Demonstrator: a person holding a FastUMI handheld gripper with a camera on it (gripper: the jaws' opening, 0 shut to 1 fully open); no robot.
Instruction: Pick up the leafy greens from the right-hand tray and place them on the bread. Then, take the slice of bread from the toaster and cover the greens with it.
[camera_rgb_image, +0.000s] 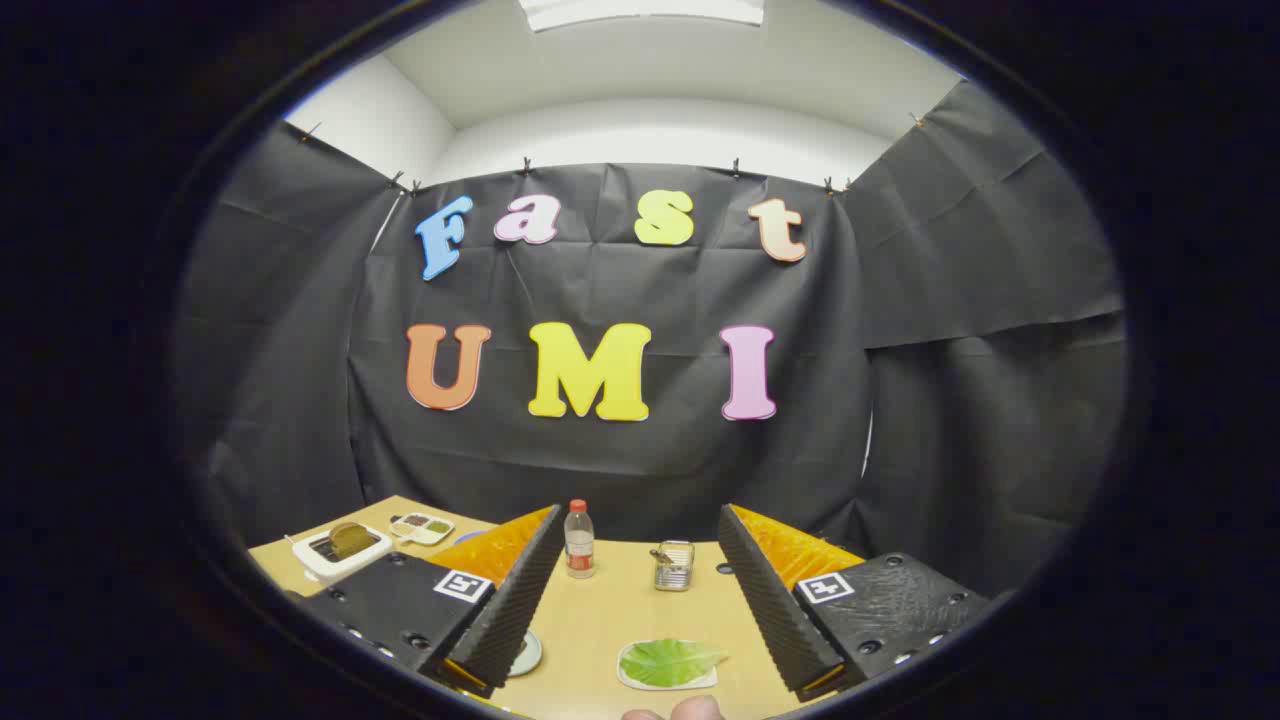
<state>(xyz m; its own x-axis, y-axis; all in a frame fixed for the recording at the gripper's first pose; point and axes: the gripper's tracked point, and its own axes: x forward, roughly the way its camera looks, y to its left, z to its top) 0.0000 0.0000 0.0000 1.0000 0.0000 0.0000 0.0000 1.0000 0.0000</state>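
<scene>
Counter: pale wood counter (610, 620) carried all the items, set against a black cloth wall.
Tool: tool (640, 655) was held above the counter, its two fingers spread wide apart with nothing between them but open counter; neither finger touched any item.
Leafy greens: one green leaf (672, 661) lay flat on a small white tray (640, 682), between the fingers and nearer the right one, close in front of the tool.
Small plate: rim of a round plate (527, 655) showed just beside the left finger's inner edge, mostly hidden behind it; could not tell what lay on it.
Toaster: white toaster (338, 552) stood far off to the left, beyond the left finger, with a browned slice of bread (351, 538) standing up out of its slot.
Divided dish: shallow compartmented dish (421, 527) sat just behind the toaster toward the wall, holding dark and greenish bits too small to identify.
Bottle: clear bottle (579, 540) with a red cap and red label stood upright beyond the fingers, toward the back of the counter.
Tin: small open metal tin (675, 565) sat to the right of the bottle, apart from it, lid tab raised.
Hand: fingertips of a person's hand (678, 710) were visible at the near edge, just below the tray.
</scene>
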